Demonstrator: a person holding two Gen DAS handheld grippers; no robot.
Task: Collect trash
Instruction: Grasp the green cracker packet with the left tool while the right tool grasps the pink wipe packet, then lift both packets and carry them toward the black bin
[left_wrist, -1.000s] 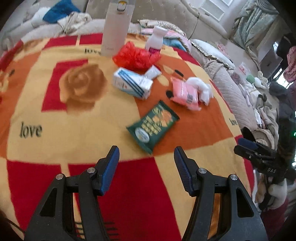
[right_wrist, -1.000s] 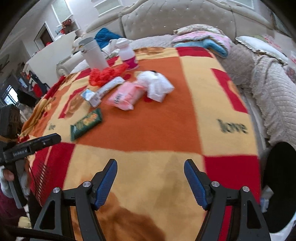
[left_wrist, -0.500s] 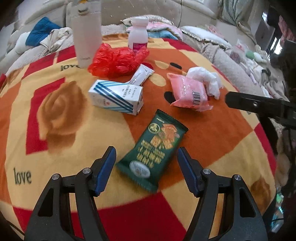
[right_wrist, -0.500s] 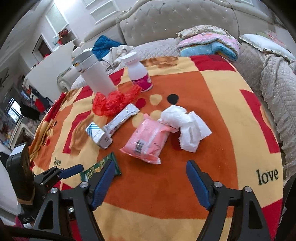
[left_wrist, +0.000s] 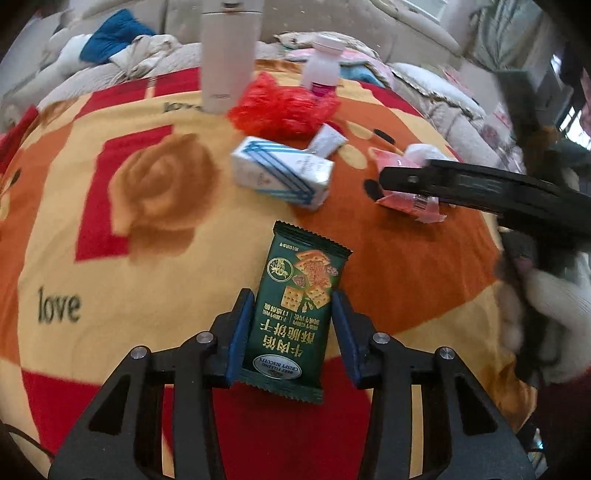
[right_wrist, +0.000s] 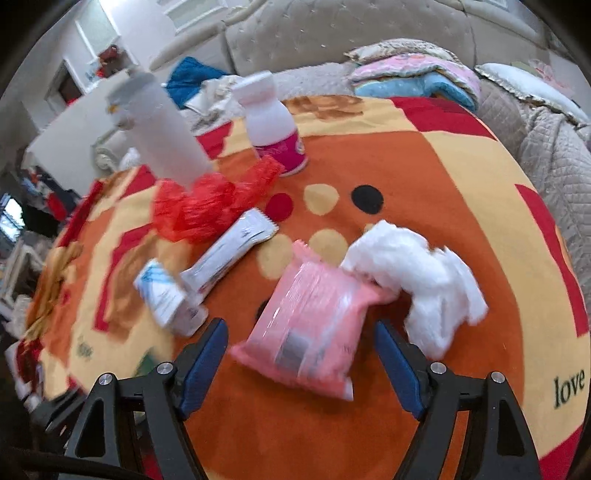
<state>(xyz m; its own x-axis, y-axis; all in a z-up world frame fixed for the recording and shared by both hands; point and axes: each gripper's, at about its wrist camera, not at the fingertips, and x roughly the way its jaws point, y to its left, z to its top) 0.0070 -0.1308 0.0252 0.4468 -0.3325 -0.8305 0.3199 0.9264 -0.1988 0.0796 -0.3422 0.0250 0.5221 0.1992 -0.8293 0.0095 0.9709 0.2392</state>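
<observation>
A green biscuit packet (left_wrist: 306, 266) lies flat on the patterned blanket (left_wrist: 110, 258). My left gripper (left_wrist: 291, 299) straddles its near half, jaws closing, with the blue pads touching both long edges. A pink wrapped pack (right_wrist: 314, 317) sits between the open fingers of my right gripper (right_wrist: 299, 328), and neither pad touches it. In the left wrist view, the right gripper (left_wrist: 480, 184) shows as a black bar over the pink pack (left_wrist: 406, 201). A crumpled white tissue (right_wrist: 424, 266) lies against that pack's far end.
A red plastic bag (right_wrist: 207, 206), a white sachet (right_wrist: 229, 254) and a blue-striped white carton (left_wrist: 280, 173) lie further back. A tall white flask (left_wrist: 229, 55) and a small pink-labelled bottle (right_wrist: 273, 129) stand upright behind them. Sofa cushions and folded cloths ring the blanket.
My left gripper came down over the green packet and narrowed onto its edges. The right gripper travelled across the blanket to the pink pack, which now lies between its open fingers.
</observation>
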